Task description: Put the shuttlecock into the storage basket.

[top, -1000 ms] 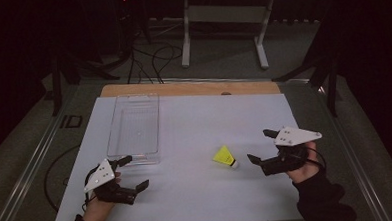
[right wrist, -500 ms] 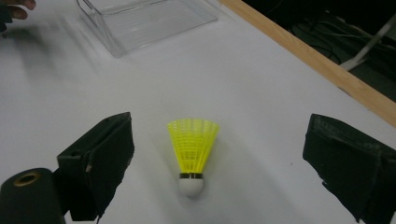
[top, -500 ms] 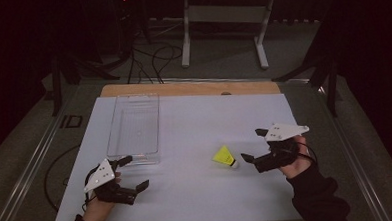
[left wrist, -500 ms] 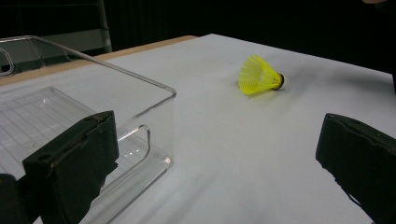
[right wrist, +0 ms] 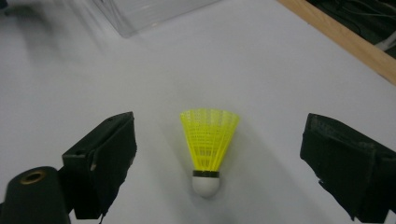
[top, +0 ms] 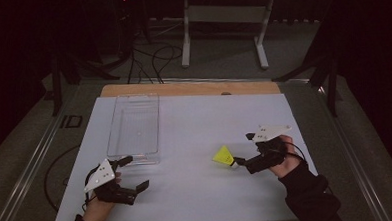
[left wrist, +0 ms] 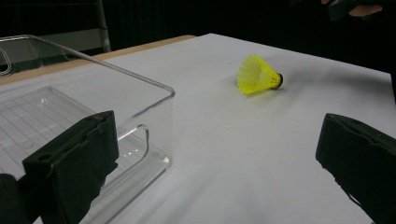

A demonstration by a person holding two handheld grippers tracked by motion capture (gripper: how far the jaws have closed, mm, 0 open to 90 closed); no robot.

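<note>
On bench, left to right: left tool (top: 129, 174) spread wide, holding nothing, idle beside clear bin (top: 133, 128). Yellow shuttlecock (top: 224, 155) lies on side mid-bench, cork toward right tool (top: 242, 149). Right tool released, jaws straddling it. Risks: light shuttlecock skids or rolls if one jaw touches first; squeeze on skirt crushes mesh.

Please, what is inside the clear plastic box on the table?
The clear plastic box holds nothing: through its walls its ribbed floor shows bare. The yellow shuttlecock lies outside it on the white table, in front of the open right gripper.
</note>
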